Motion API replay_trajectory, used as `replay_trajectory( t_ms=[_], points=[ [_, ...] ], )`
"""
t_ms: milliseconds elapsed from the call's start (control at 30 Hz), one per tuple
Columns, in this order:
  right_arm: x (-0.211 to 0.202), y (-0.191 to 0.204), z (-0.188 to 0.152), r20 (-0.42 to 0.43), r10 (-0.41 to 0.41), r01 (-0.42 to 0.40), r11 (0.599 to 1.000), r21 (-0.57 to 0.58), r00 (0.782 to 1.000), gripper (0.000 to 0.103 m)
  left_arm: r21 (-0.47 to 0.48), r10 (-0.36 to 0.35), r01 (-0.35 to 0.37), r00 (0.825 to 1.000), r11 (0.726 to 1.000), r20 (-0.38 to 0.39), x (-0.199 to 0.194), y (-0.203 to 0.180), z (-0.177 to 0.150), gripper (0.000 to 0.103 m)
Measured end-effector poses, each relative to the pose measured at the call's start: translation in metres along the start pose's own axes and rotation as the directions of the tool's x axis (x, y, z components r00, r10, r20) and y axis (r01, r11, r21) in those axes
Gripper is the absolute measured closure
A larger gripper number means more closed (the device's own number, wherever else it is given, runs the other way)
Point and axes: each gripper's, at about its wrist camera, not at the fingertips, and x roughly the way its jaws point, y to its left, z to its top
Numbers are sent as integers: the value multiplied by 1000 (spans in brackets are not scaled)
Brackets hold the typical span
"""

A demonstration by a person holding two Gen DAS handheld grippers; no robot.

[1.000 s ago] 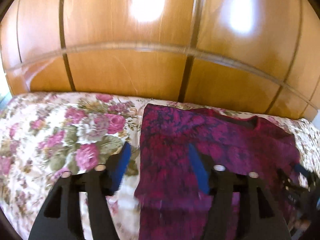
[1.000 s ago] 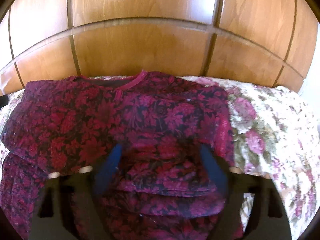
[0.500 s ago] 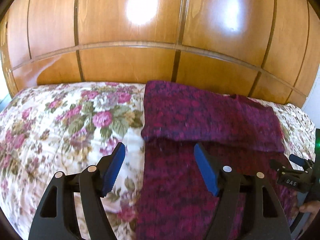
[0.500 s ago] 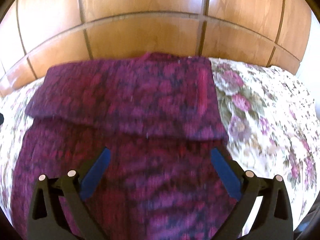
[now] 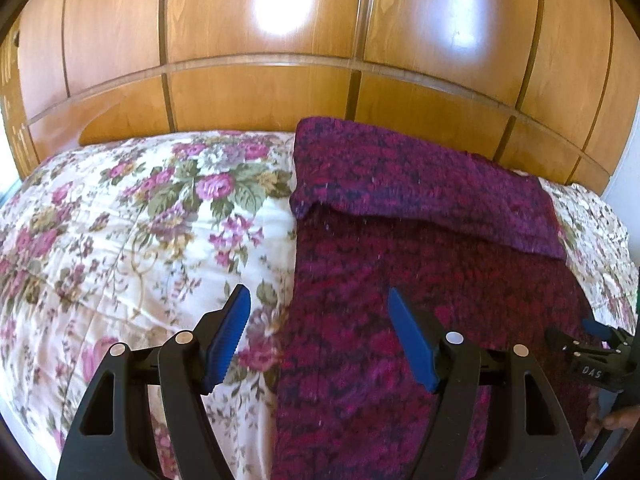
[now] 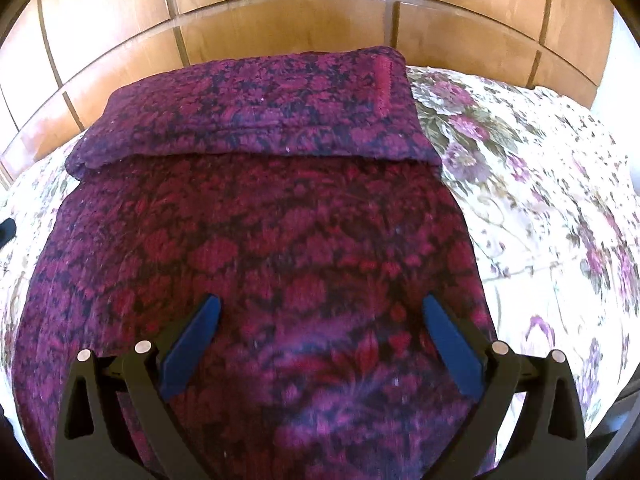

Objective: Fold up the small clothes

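The dark red patterned garment (image 6: 260, 264) lies flat on the flowered bed (image 5: 132, 240), its far end folded toward the middle, while the left gripper (image 5: 318, 340) and right gripper (image 6: 316, 340) hover over its near half, both released and empty, seemingly ready for the next fold.

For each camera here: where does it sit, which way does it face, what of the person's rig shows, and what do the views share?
Left wrist: on the left gripper, angled down at the garment's left edge; open fingers, right gripper showing.
Right wrist: on the right gripper, angled down over the garment's middle; open fingers.
Shared: purple garment, floral bedspread, wooden headboard.
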Motion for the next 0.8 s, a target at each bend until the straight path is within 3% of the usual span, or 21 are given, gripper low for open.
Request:
replay_trajectory(
  t_ms=[267, 500, 667, 800],
  points=[
    [-18, -1, -15, 3, -15, 15, 999, -32, 1000, 2, 8, -31, 32, 996, 999, -87, 1, 8, -34, 33],
    [-43, -29, -34, 7, -53, 53, 999, 10, 999, 3, -18, -115, 114, 981, 993, -158, -14, 24, -61, 33],
    [-55, -55, -59, -50, 11, -7, 997, 75, 999, 3, -92, -286, 272, 925, 958, -252, -25, 36, -86, 42],
    [-64, -65, -85, -117, 106, -93, 989, 114, 987, 14, -48, -340, 342, 891, 939, -302, -41, 38, -103, 48]
  ],
)
